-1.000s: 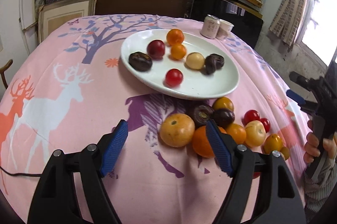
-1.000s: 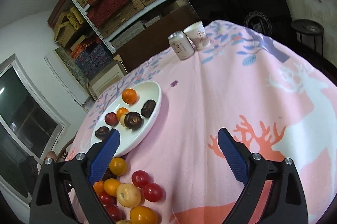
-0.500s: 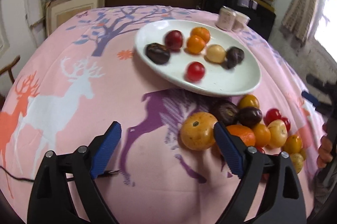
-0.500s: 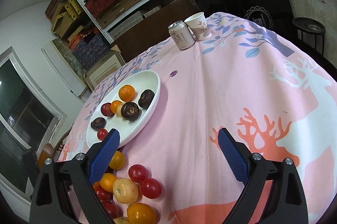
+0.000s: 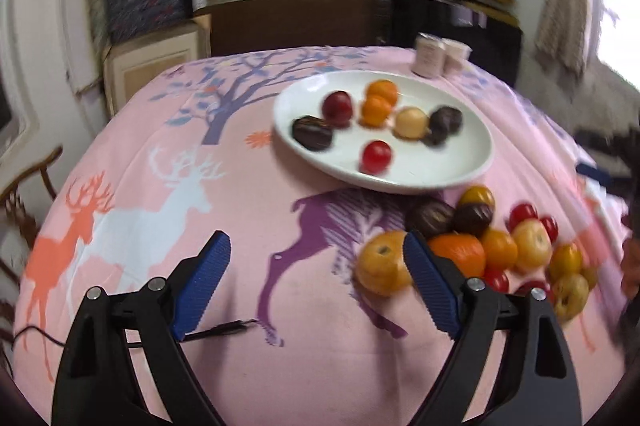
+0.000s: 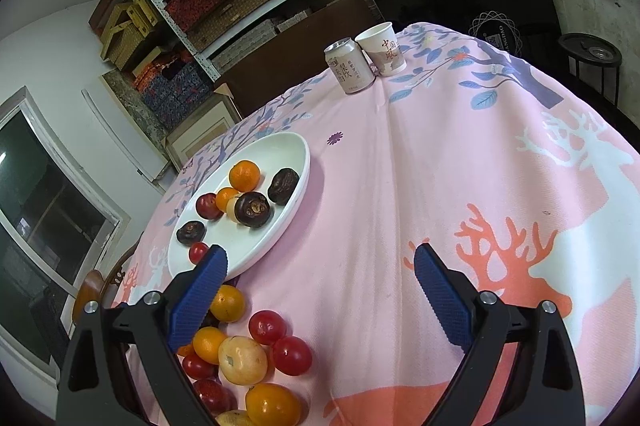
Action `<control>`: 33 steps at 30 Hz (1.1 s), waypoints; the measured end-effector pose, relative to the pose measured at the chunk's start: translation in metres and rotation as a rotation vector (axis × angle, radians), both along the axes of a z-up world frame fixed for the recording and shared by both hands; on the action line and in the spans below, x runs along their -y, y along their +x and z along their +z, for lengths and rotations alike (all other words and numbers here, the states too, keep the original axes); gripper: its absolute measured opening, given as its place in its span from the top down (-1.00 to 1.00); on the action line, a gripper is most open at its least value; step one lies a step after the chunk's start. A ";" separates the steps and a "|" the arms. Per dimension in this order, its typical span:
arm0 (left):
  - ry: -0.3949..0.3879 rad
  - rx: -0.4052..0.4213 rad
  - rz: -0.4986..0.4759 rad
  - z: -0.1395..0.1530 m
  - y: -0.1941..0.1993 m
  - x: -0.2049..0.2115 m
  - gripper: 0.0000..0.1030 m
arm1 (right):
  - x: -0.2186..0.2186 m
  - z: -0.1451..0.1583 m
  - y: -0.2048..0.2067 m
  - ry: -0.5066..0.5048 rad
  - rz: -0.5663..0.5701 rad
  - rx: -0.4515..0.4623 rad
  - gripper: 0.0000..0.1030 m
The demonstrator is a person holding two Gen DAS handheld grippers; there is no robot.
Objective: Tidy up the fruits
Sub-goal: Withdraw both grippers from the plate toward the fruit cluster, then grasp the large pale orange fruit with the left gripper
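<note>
Compared with a second ago, the left wrist view has swung so that the white plate (image 5: 472, 153) and the loose fruit pile (image 5: 500, 246) sit further toward the right of the frame, and the picture is smeared by that motion. The left gripper (image 5: 316, 282) is spread wider than it was then, though its jaws are closing a little at this instant, and nothing lies between them; only pink tablecloth (image 5: 240, 193) shows in the gap. Its right-hand pad now overlaps the yellow-orange fruit (image 5: 380, 266) at the near left edge of the pile, centre right of the frame; whether they touch cannot be told. The right gripper (image 6: 320, 290) is also spread and empty and has kept its place, with the plate (image 6: 298, 161) at left centre of its view and more loose fruit (image 6: 244, 358) at lower left. Seven fruits lie on the plate and many more on the cloth, so the sorting looks well short of finished; the left gripper seems to be lining up its next pick from the pile
</note>
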State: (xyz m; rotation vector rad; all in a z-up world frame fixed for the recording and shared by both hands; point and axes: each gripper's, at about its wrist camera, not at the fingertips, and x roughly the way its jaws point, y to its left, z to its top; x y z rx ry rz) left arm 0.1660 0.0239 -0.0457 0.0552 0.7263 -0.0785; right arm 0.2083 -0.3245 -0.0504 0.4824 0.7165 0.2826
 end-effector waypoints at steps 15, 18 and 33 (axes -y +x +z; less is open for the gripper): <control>0.070 -0.043 0.104 -0.012 0.007 -0.007 -0.70 | -0.002 -0.005 0.004 -0.010 0.008 -0.032 -0.85; -0.005 -0.006 0.266 -0.001 -0.001 -0.046 -0.70 | -0.001 -0.006 0.004 -0.004 0.009 -0.036 -0.85; 0.061 -0.077 0.023 -0.014 0.035 0.006 -0.42 | -0.006 -0.006 0.005 -0.019 0.018 -0.033 -0.85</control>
